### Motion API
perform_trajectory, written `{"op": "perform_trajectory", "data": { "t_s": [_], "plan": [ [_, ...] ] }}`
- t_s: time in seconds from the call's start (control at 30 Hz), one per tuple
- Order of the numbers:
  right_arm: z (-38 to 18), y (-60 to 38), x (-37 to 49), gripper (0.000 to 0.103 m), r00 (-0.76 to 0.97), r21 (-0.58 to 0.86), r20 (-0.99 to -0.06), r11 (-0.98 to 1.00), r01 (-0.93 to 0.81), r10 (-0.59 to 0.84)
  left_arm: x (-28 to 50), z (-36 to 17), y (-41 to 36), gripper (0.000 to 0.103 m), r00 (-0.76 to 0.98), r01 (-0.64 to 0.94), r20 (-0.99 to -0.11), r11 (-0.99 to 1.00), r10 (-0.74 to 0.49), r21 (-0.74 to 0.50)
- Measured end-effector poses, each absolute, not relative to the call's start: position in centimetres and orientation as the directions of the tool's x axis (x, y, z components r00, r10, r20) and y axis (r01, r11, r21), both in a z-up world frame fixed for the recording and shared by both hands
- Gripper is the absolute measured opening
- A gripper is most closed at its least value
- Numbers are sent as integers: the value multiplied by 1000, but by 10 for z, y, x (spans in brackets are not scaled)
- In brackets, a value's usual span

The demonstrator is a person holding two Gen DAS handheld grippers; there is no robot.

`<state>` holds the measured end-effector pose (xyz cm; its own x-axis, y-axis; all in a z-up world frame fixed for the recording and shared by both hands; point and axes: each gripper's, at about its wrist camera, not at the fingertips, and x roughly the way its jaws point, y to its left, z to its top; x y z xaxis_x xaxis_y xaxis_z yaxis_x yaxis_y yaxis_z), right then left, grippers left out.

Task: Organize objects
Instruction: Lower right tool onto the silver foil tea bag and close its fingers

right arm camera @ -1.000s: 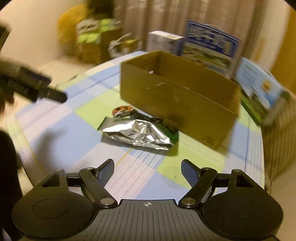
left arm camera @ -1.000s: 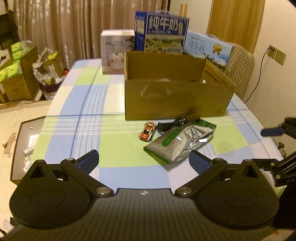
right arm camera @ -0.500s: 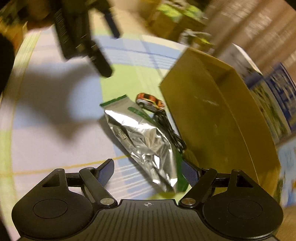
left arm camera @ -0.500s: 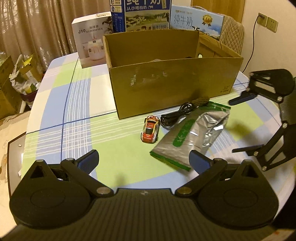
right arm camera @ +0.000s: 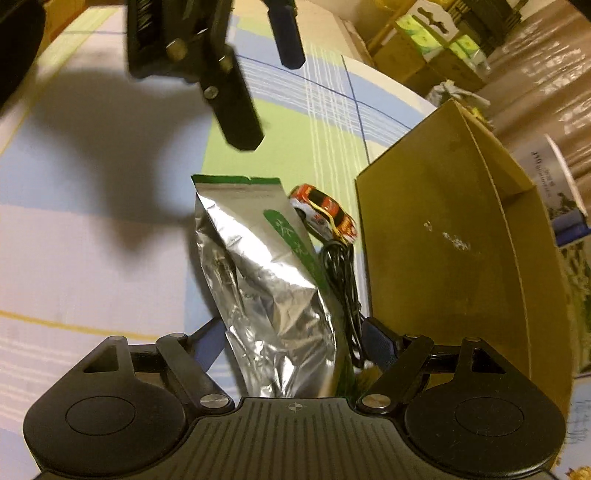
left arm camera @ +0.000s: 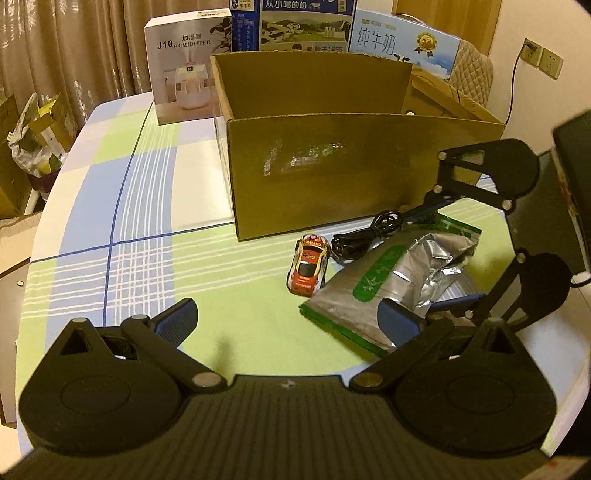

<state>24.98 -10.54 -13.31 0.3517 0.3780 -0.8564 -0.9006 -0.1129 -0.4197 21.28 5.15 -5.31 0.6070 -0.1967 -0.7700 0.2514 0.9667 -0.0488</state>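
Note:
A silver foil bag with green trim lies flat on the checked tablecloth. Beside it are a red-and-yellow toy car and a coiled black cable, all in front of an open cardboard box. My right gripper is open, one finger on each side of the bag's near end. My left gripper is open above the cloth, short of the car, holding nothing.
A white humidifier box and blue milk cartons stand behind the cardboard box. A quilted chair back is at the far right. Boxes and bags sit on the floor beyond the table's left edge.
The right gripper has swung down and in until its open fingers straddle the foil bag. The left gripper has moved closer to the car and box.

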Motion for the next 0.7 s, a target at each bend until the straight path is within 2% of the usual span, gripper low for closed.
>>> {"op": "perform_trajectory", "data": {
  "t_s": [0.1, 0.13, 0.2, 0.23, 0.3, 0.4, 0.47, 0.6, 0.7],
  "plan": [
    [-129, -96, 268, 76, 284, -319, -892, -45, -947, 351, 212, -54, 53, 102, 606, 244, -770, 968, -198, -56],
    [-129, -95, 275, 69, 261, -282, -903, -13, -959, 340, 211, -55, 53, 102, 607, 242, -770, 969, -198, -59],
    [-129, -98, 282, 64, 238, -237, -909, 47, -970, 342, 210, -54, 54, 102, 607, 234, -770, 970, -197, -63],
    [-128, -98, 281, 56, 249, -245, -906, 56, -968, 342, 209, -54, 55, 102, 608, 230, -770, 971, -196, -65],
    [-125, -100, 278, 50, 272, -257, -902, 90, -962, 335, 207, -52, 57, 102, 612, 221, -767, 973, -194, -70],
    [-118, -102, 268, 46, 250, -188, -912, 209, -960, 326, 201, -47, 59, 102, 620, 207, -761, 976, -189, -74],
    [-114, -111, 265, 39, 234, -133, -919, 309, -942, 318, 199, -44, 60, 102, 625, 200, -757, 977, -189, -78],
    [-103, -145, 272, 37, 210, 32, -926, 618, -786, 315, 193, -40, 60, 102, 633, 194, -751, 978, -187, -80],
    [-101, -165, 266, 37, 225, 88, -916, 714, -694, 331, 192, -41, 58, 102, 638, 186, -746, 978, -193, -93]
  ]
}}
